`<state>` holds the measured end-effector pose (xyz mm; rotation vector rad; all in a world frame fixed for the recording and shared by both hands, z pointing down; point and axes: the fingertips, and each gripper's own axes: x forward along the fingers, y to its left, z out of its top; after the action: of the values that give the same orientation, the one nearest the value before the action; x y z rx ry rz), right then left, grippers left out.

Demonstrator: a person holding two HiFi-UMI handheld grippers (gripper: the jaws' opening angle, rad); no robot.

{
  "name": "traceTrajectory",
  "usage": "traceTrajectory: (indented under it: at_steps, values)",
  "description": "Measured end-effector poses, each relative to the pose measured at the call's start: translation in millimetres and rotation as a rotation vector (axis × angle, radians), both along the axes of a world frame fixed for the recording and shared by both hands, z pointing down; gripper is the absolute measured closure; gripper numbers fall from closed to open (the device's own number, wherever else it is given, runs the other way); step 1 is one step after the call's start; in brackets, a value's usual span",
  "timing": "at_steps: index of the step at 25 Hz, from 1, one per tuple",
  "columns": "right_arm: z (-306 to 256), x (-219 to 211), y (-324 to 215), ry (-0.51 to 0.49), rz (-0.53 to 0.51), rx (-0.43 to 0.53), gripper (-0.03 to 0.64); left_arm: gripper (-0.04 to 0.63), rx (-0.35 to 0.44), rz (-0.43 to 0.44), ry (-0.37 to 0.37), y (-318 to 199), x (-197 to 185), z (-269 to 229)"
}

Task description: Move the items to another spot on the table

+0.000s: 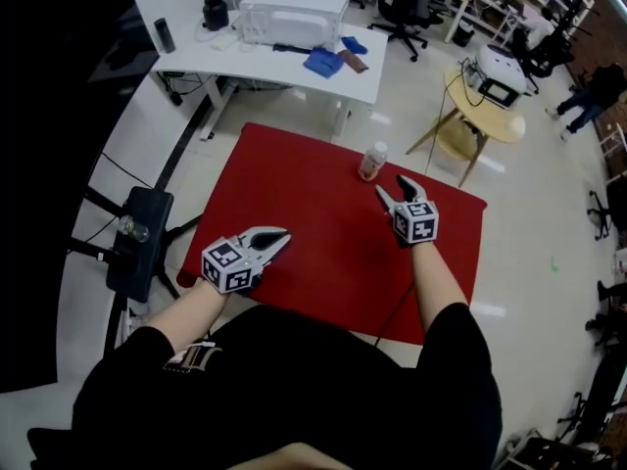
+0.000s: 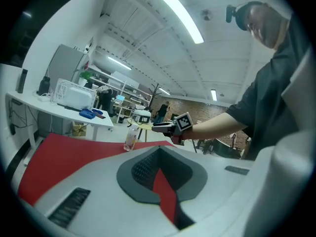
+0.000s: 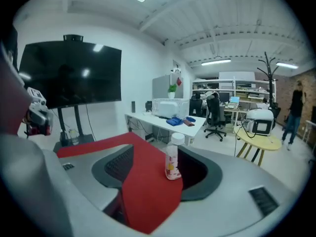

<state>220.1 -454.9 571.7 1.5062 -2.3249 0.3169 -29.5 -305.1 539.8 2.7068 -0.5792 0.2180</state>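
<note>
one small clear bottle (image 1: 372, 161), white cap, pink label, upright

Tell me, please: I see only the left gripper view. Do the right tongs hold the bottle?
Observer: No. In the head view the right tongs are open, and the bottle stands free just beyond their tips.
Operator: Where on the cloth is it?
Observer: Close to the far edge of the red cloth, about midway along it.
Operator: Is it closed?
Observer: Yes, the right gripper view shows its white cap on.
</note>
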Motion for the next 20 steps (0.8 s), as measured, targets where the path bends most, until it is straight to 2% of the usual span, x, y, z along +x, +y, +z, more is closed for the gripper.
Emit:
traceTrajectory:
  at_steps: [2,6,11,16,20]
  values:
    - [32.1,7.0,-37.4,0.062,-0.027,-0.035,0.265,0.601,-0.015,-0.029,-0.005,-9.0,9.5,10.9]
    - [89.4,23.1,-98.9,0.145,-0.025,-0.101,0.211,0.601,-0.038,-0.09,-0.006,-29.9,28.4,33.7]
    - [135.0,26.1,-139.2,0.15,-0.034,-0.157,0.21,0.601,-0.04,-0.158,-0.003,-64.3,49.6,52.0]
    - [138.4,18.8,-156.8,0.14,-0.062,-0.128,0.214,0.601,-0.008,-0.184,0.002,-100.9,72.0,55.5]
    - [135.4,13.4,-161.5,0.135,-0.101,-0.098,0.295,0.6,0.001,-0.187,0.002,-122.5,88.5,60.3]
